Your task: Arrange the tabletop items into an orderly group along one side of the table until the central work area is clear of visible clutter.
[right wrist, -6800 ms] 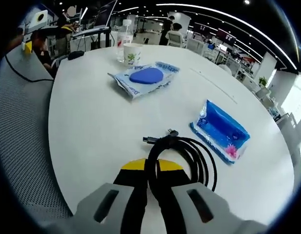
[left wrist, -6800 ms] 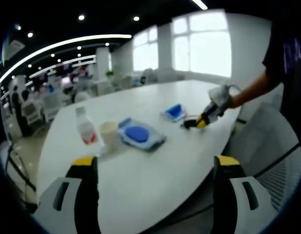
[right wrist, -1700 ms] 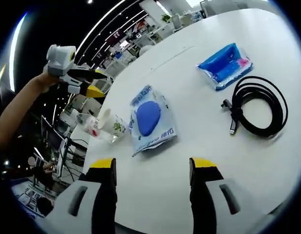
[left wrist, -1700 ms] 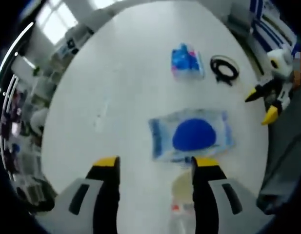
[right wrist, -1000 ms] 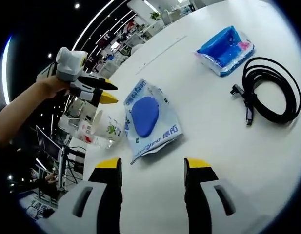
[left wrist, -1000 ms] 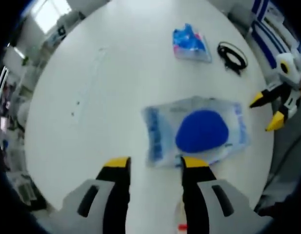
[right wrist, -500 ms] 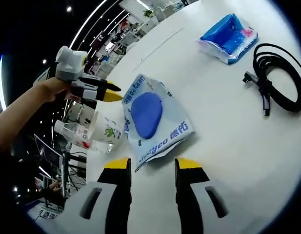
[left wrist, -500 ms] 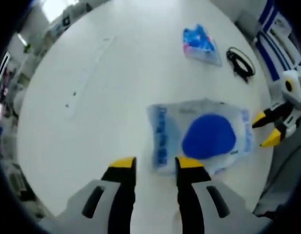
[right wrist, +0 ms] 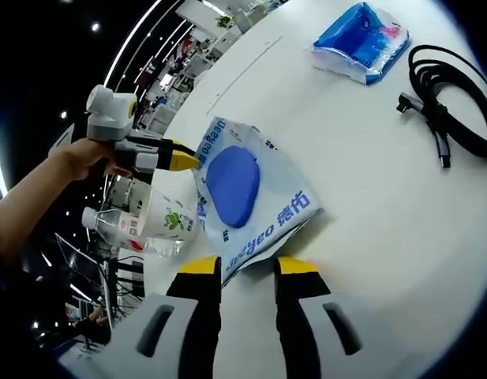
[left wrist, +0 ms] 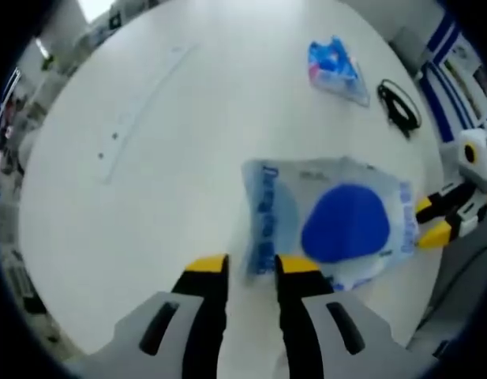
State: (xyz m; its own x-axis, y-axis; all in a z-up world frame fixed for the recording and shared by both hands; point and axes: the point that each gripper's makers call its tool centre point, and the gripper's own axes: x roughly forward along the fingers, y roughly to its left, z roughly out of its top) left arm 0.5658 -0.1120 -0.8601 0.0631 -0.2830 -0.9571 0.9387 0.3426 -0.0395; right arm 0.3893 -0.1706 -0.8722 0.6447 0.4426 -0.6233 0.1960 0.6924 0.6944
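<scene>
A clear wipes packet with a blue oval lid lies flat on the white table. My left gripper is open but narrow, its yellow tips straddling the packet's near edge. My right gripper is likewise narrowly open, with the opposite edge of the packet between its tips. In the right gripper view the left gripper, held by a hand, touches the packet's corner. In the left gripper view the right gripper sits at the packet's far side.
A blue tissue pack and a coiled black cable lie beyond the packet, also seen as tissue pack and cable. A paper cup and a water bottle stand beside the packet near the table edge.
Both grippers have come down to the wipes packet from opposite sides, and their jaws have narrowed steadily around its edges. The cable, held 6.8 s ago, now lies loose on the table.
</scene>
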